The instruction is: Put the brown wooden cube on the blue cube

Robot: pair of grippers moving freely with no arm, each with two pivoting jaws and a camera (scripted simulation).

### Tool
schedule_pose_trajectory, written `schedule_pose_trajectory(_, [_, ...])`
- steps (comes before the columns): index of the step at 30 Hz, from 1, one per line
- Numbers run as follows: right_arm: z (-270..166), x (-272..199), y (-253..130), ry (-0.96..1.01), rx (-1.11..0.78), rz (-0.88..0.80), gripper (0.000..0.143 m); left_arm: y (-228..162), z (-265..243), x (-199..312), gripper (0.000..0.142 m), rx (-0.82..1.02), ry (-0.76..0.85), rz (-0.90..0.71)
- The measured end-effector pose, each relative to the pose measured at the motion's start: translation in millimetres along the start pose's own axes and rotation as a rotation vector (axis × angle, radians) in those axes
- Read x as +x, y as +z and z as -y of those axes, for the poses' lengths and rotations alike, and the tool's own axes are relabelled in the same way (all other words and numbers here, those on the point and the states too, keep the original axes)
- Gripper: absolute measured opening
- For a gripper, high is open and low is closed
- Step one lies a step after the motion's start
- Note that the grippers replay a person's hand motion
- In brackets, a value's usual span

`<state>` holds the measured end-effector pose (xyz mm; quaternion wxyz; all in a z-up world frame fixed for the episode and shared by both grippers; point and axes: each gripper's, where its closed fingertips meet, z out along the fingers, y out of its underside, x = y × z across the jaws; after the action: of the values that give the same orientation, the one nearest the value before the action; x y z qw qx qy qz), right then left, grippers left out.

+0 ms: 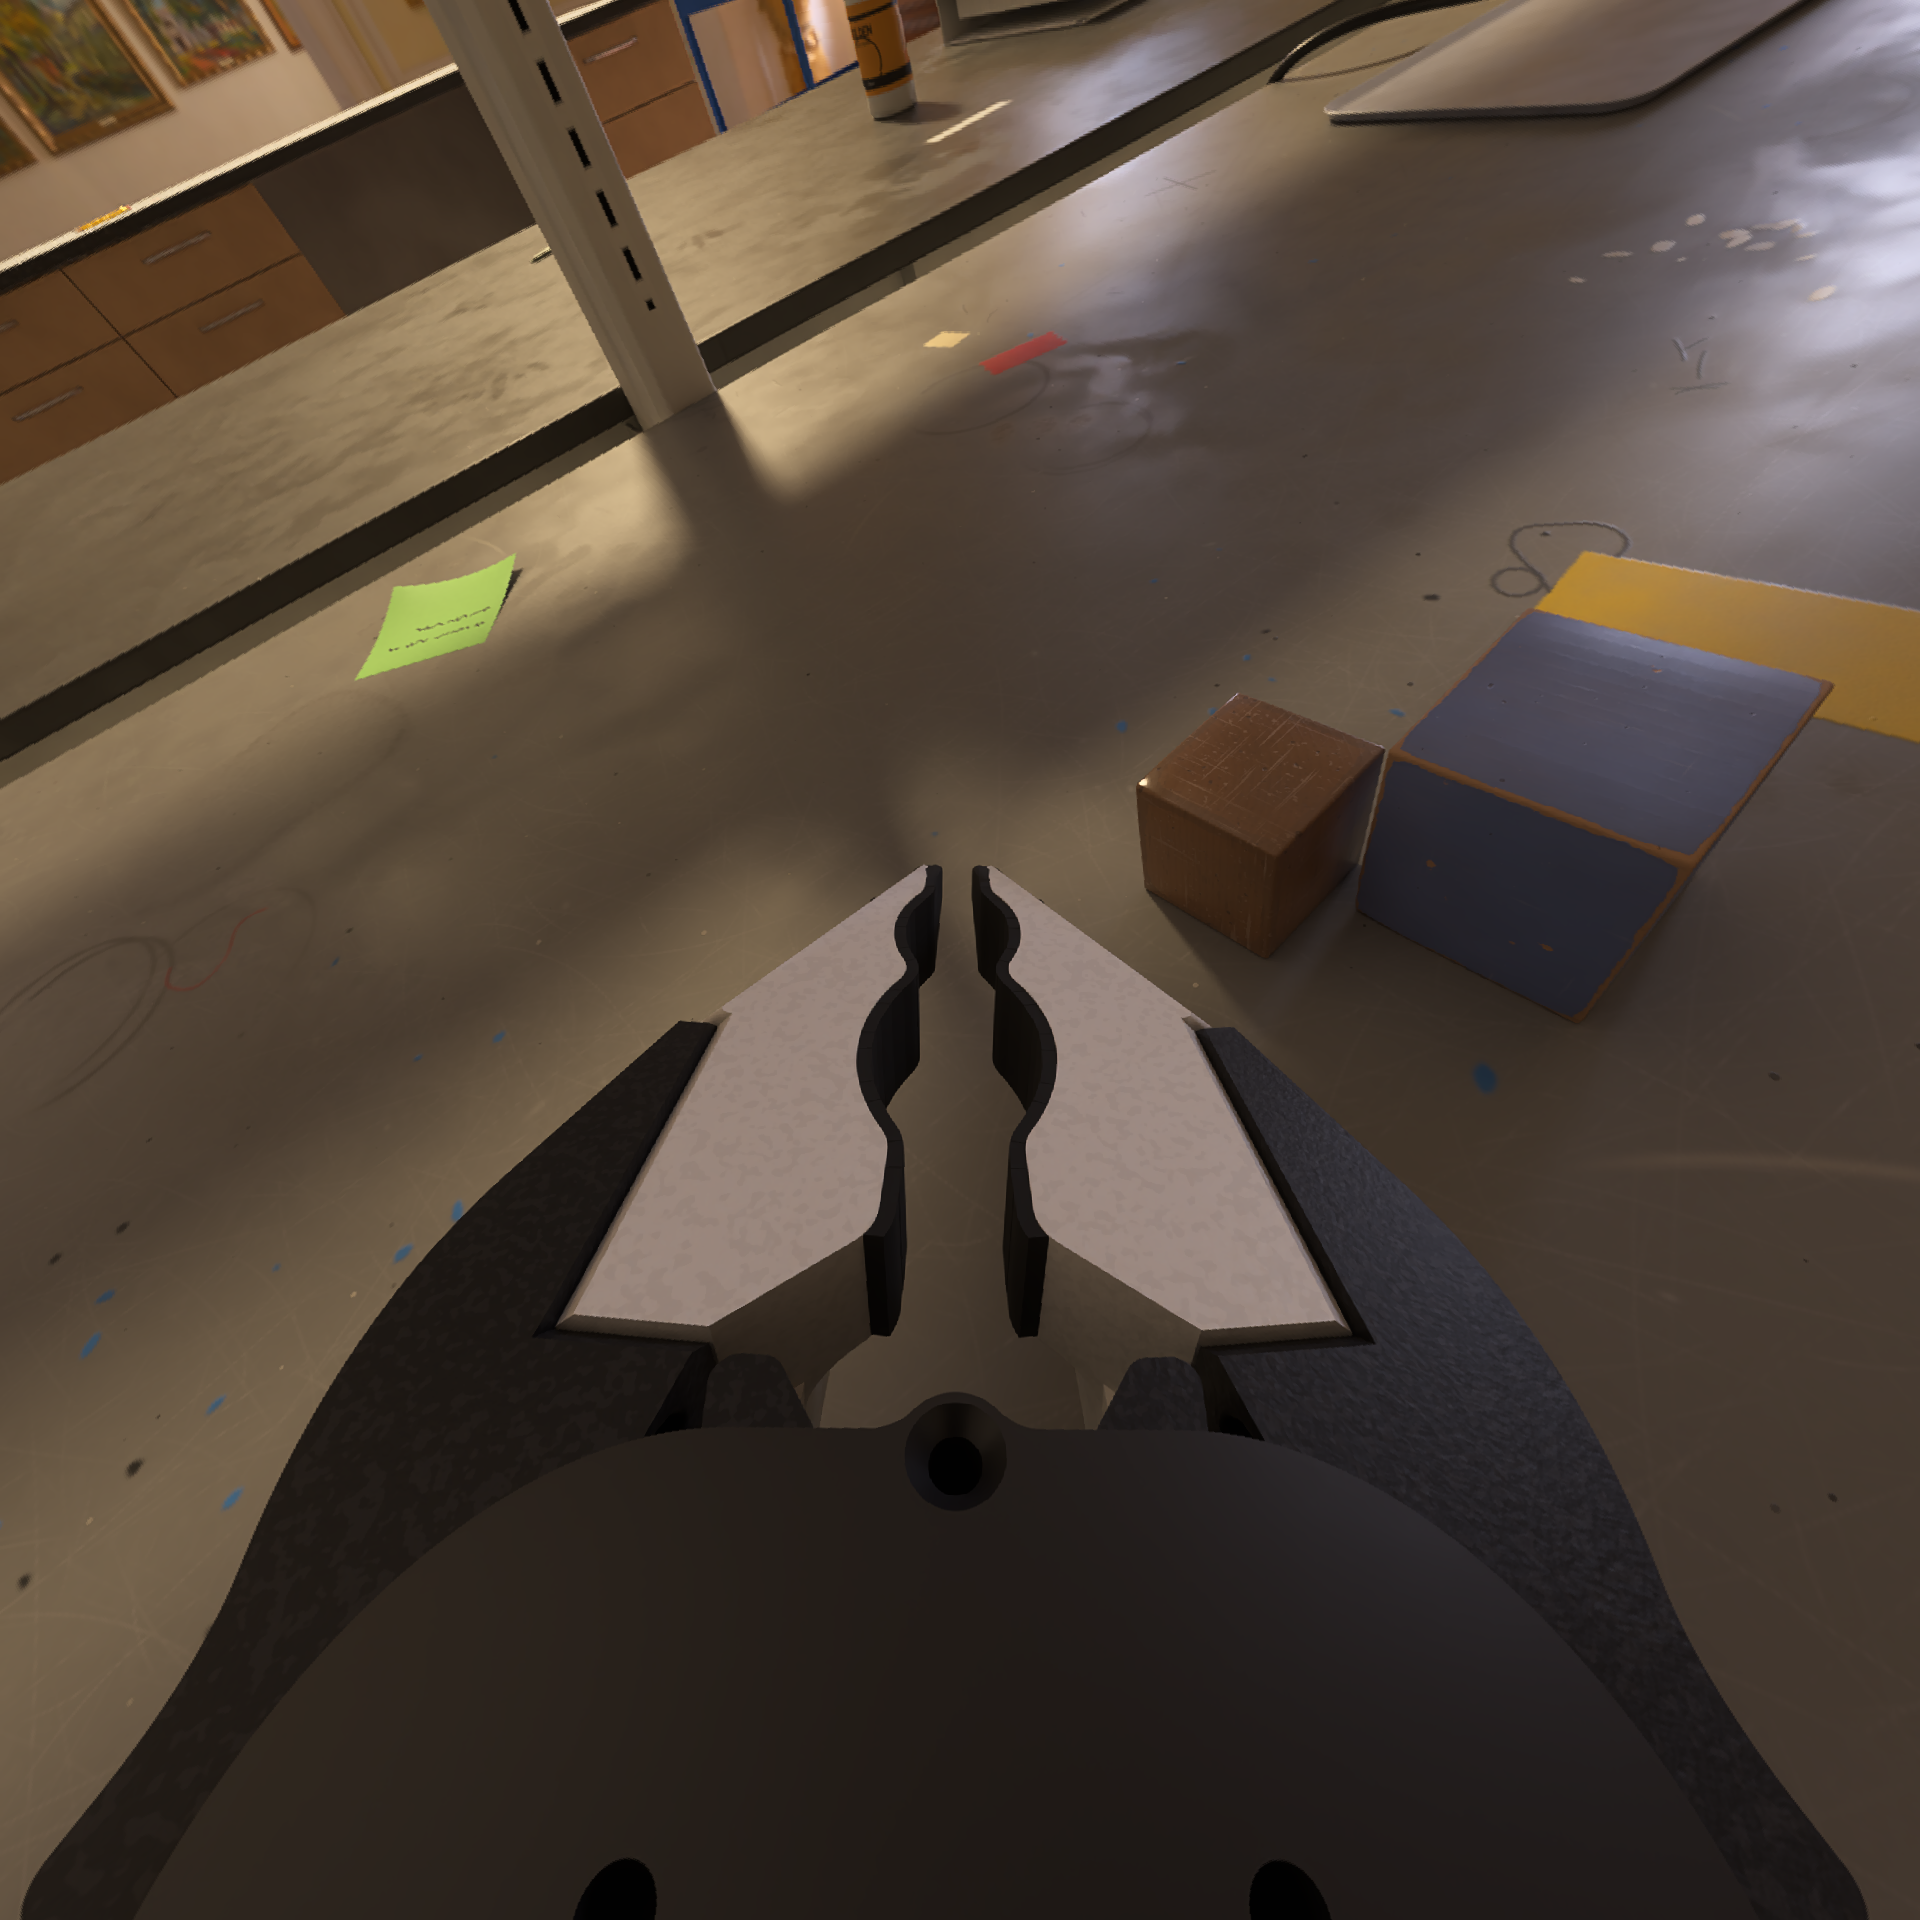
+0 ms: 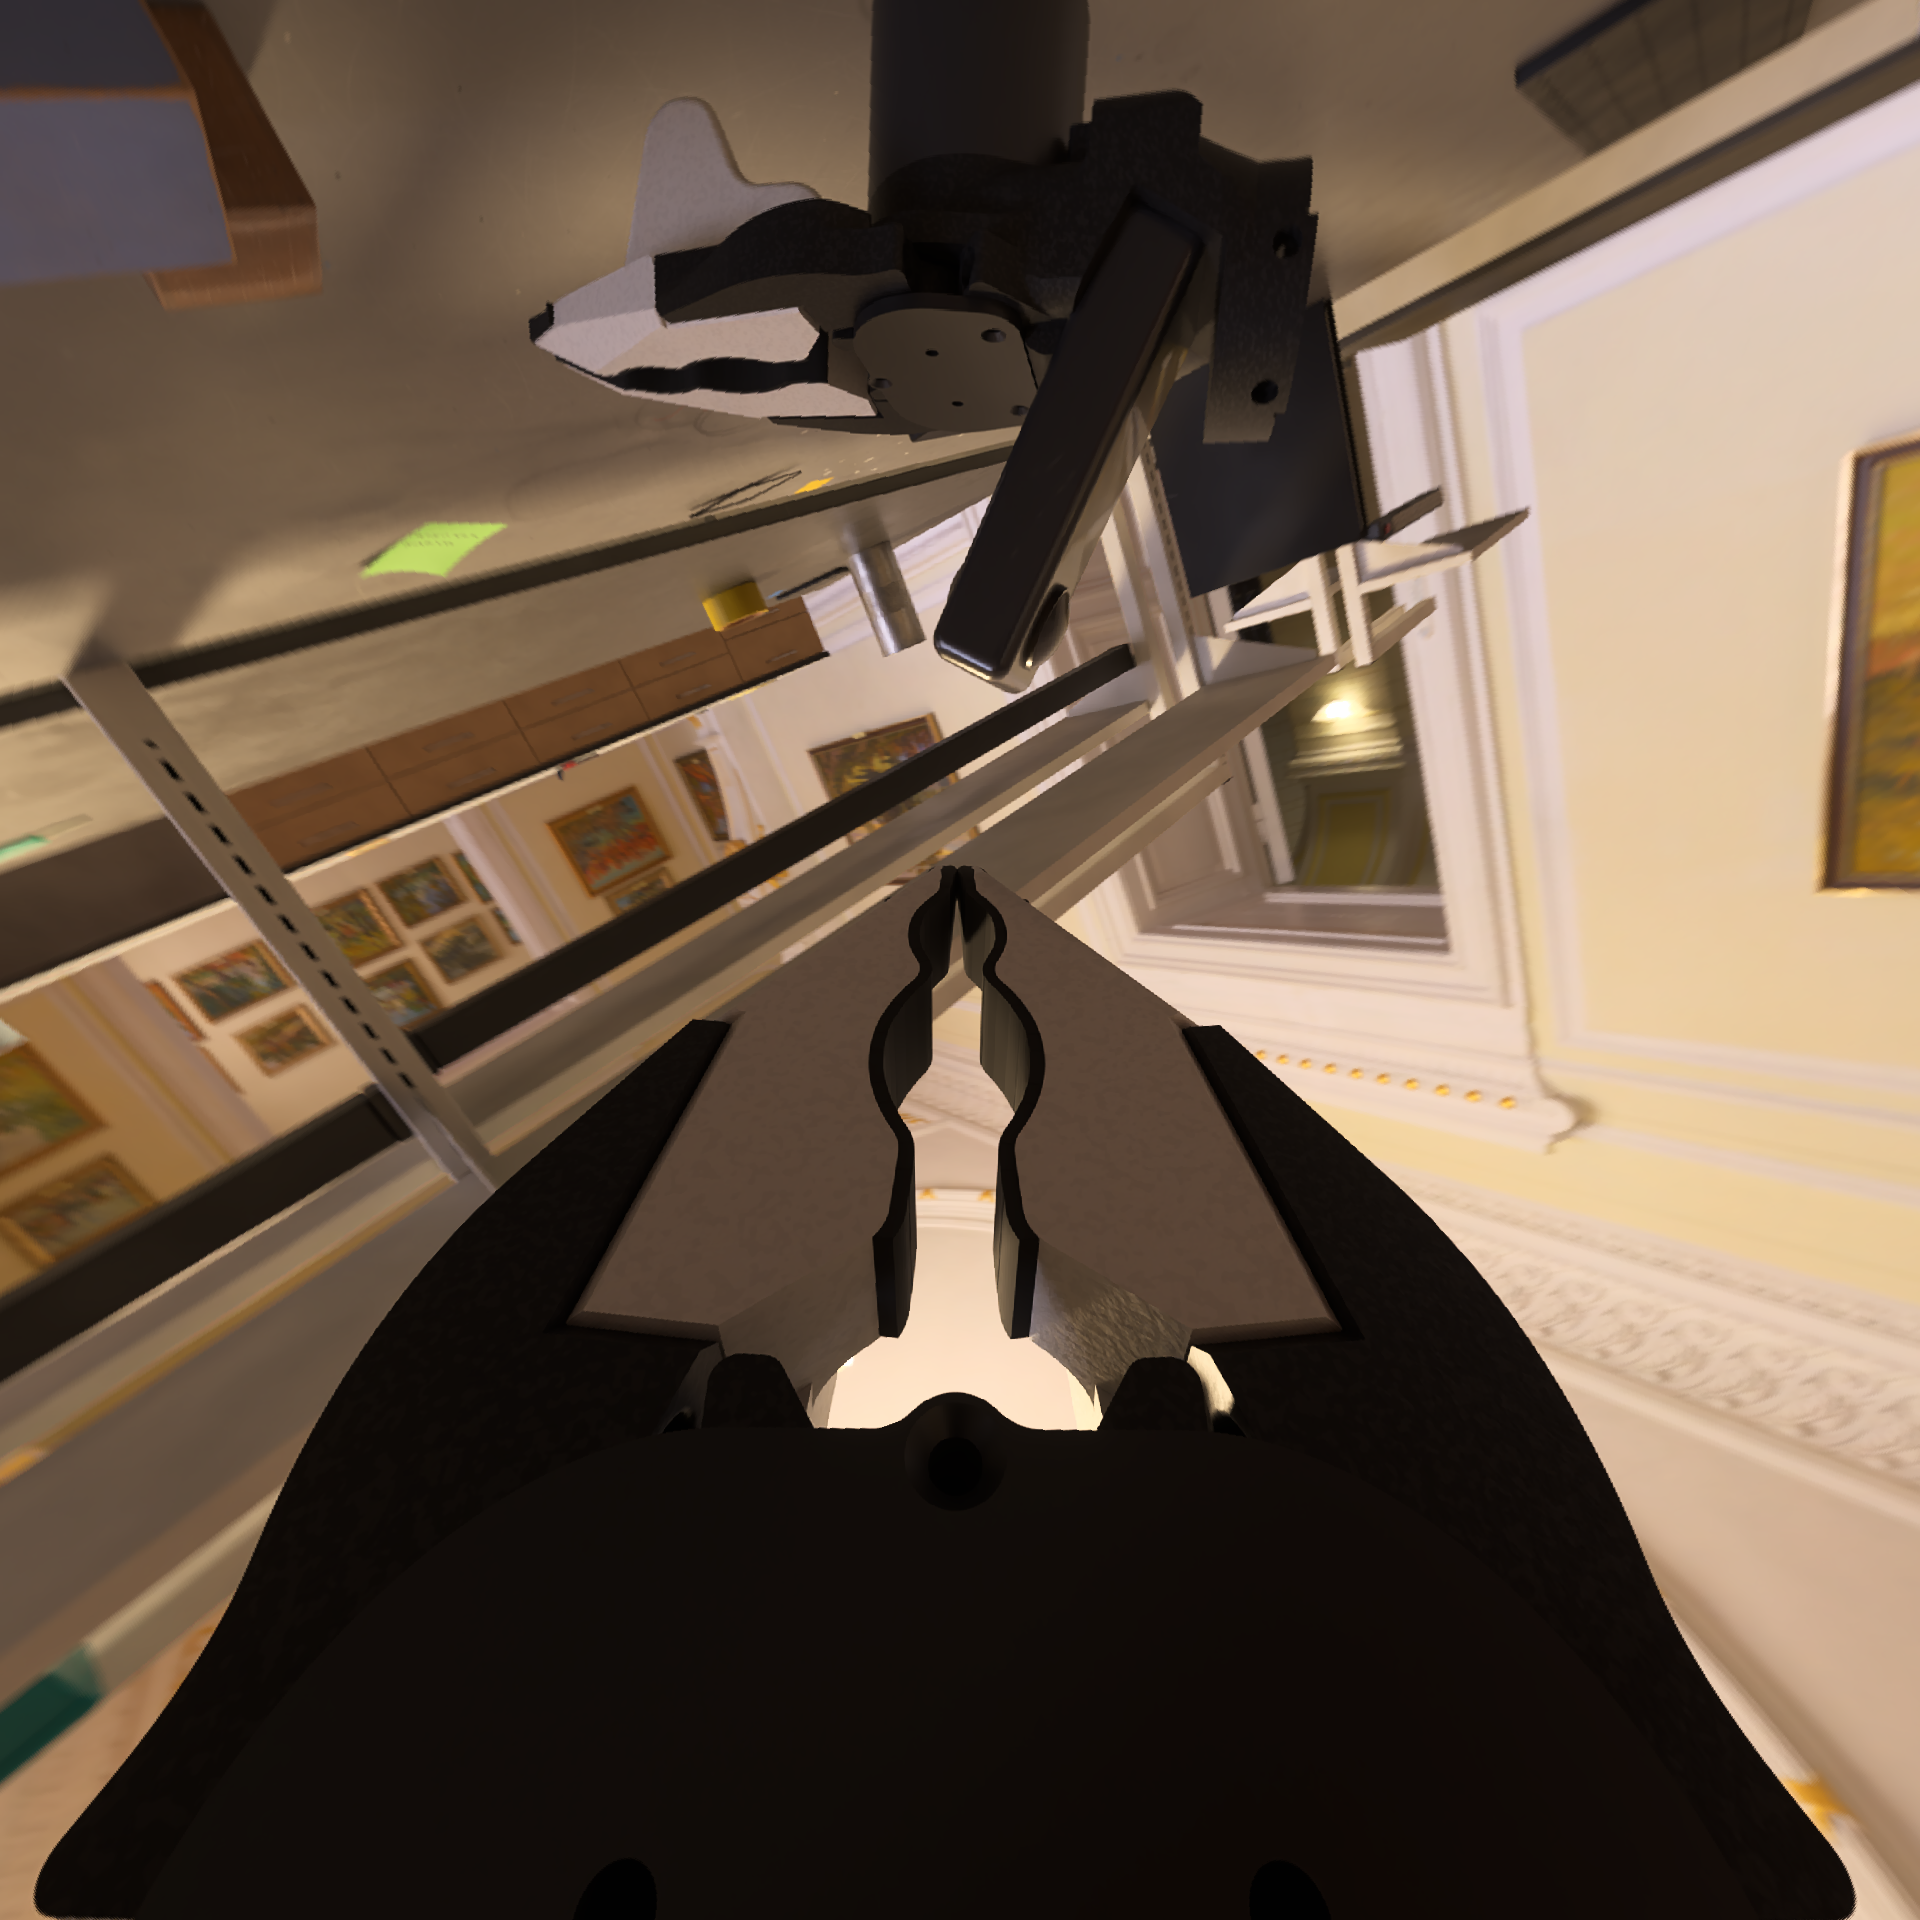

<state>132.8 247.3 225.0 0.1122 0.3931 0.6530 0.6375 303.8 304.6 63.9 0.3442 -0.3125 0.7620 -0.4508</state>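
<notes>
In the left wrist view the brown wooden cube [image 1: 1257, 821] stands on the grey table, close against the left side of the larger blue cube [image 1: 1590, 790]. My left gripper [image 1: 957, 883] hovers low over the table, left of and nearer than the brown cube. Its jaws are almost together and hold nothing. The right wrist view is rolled upside down. My right gripper [image 2: 954, 881] is shut and empty and points away from the table toward the room. That view shows the left gripper [image 2: 597, 358], the blue cube [image 2: 94, 177] and the brown cube [image 2: 265, 208].
A green note [image 1: 436, 618] lies on the table to the far left. A white slotted post [image 1: 592, 208] stands at the table's back edge. A yellow patch [image 1: 1756, 623] lies behind the blue cube. A bottle [image 1: 883, 62] and a flat grey base [image 1: 1558, 73] stand farther back.
</notes>
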Motion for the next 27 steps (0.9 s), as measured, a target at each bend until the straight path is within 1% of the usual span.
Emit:
schedule_pose_trajectory(1, [-1, -2, 0, 0.041, -0.003, 0.009, 0.0, 0, 0, 1, 0.006, -0.001, 0.0, -0.005])
schedule_pose_trajectory(4, [-3, -25, 4, 0.343, 0.005, 0.077, 0.004, 0, -1, 8, 0.009, -0.006, 0.013, -0.055])
schedule_pose_trajectory(8, [1, -83, 6, 0.87, 0.073, 0.179, 0.009, -3, -1, 31, 0.016, -0.006, 0.065, -0.23])
schedule_pose_trajectory(11, [14, -131, 4, 1.271, 0.141, 0.252, 0.012, -7, -1, 48, 0.022, -0.007, 0.074, -0.347])
schedule_pose_trajectory(13, [26, -153, 4, 1.522, 0.219, 0.269, 0.012, -7, -2, 53, 0.026, -0.016, 0.075, -0.376])
schedule_pose_trajectory(15, [38, -165, 5, 1.72, 0.312, 0.262, 0.012, -6, -2, 56, 0.032, -0.026, 0.072, -0.41])
schedule_pose_trajectory(17, [48, -171, 9, 1.85, 0.405, 0.247, 0.013, -5, -1, 57, 0.039, -0.024, 0.059, -0.454])
schedule_pose_trajectory(21, [60, -180, 19, 1.992, 0.536, 0.231, 0.013, 2, 3, 51, 0.047, 0.003, 0.04, -0.529])
schedule_pose_trajectory(24, [63, -188, 23, 2.087, 0.588, 0.235, 0.014, 10, 1, 53, 0.053, -0.034, 0.051, -0.644])
schedule_pose_trajectory(27, [68, -196, 22, 2.126, 0.611, 0.247, 0.013, 22, -1, 55, 0.06, -0.059, 0.118, -0.703])
